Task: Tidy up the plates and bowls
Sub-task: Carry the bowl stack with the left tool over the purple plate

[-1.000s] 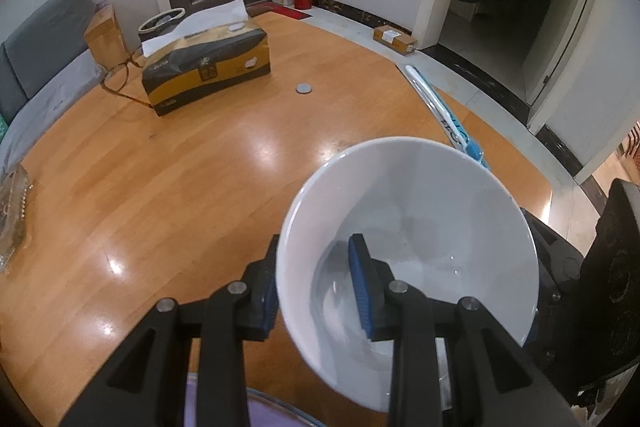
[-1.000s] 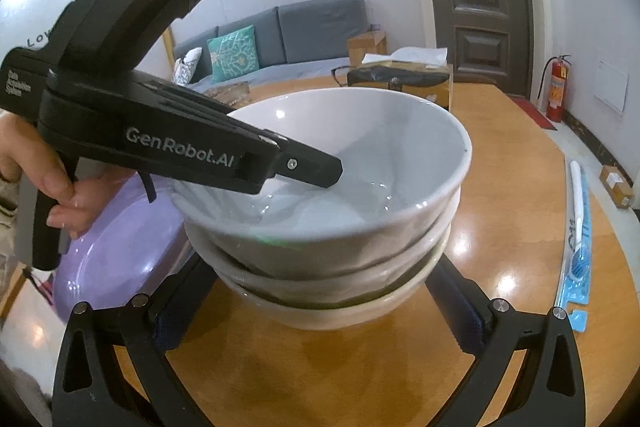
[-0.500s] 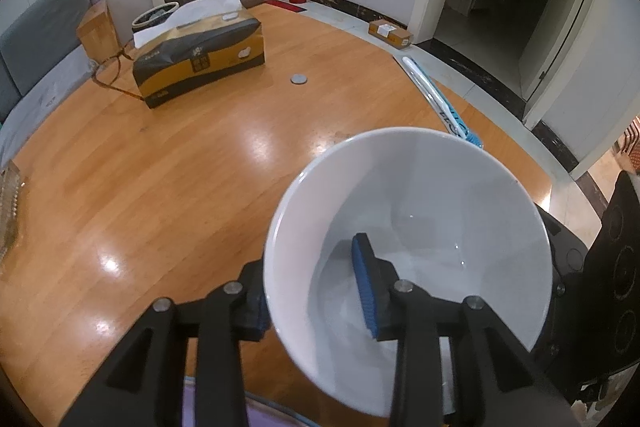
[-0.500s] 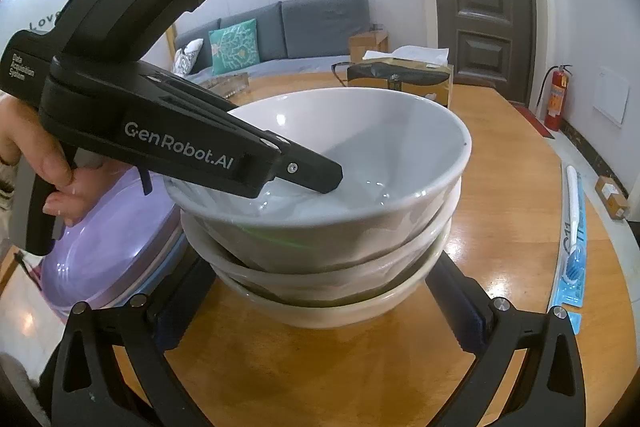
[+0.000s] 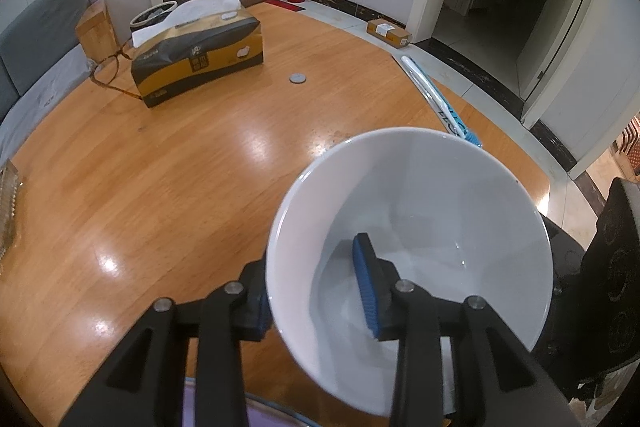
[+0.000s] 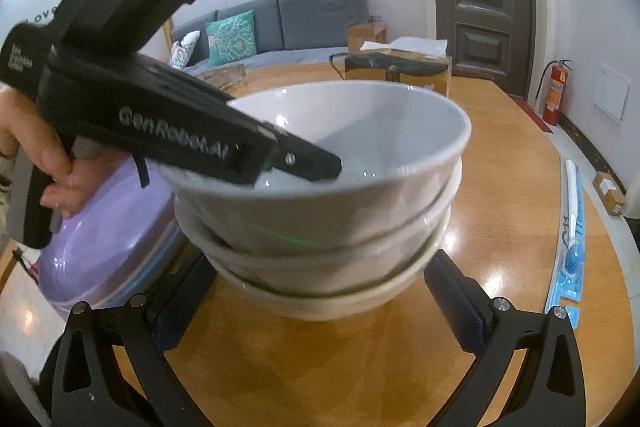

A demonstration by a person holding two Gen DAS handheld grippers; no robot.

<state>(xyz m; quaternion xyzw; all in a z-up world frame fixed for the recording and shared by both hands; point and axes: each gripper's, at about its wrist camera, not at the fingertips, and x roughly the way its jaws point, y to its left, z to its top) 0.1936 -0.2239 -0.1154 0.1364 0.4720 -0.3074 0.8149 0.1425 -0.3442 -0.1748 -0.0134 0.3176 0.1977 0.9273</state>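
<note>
**Seating the top bowl on the stack**

The top bowl (image 5: pixel 420 227) sits nested in the two lower bowls (image 6: pixel 328 291) on the wooden table (image 5: pixel 160 187), just beside the purple plate (image 6: pixel 104 227). The left gripper (image 5: pixel 308 255) straddles the near rim with one finger inside and one outside. Its jaws are parted wider than the wall, so the bowl is released, not clamped. The right gripper (image 6: pixel 316 267) stands wide on either side of the lowest bowl. Whether its pads press on that bowl cannot be told from this low angle.

To finish the step well, the inner finger should probably lift straight out along the wall. A sideways pull could catch the rim and tip or shift the stack. The rims look roughly level, which suggests the bowl is seated.

The left wrist view looks down into the bowl, shows both blue pads, and hides the bowls beneath. The right wrist view shows the whole three-bowl stack from the side, the plate, and the person's hand (image 6: pixel 44 155) on the left tool's handle.
</note>
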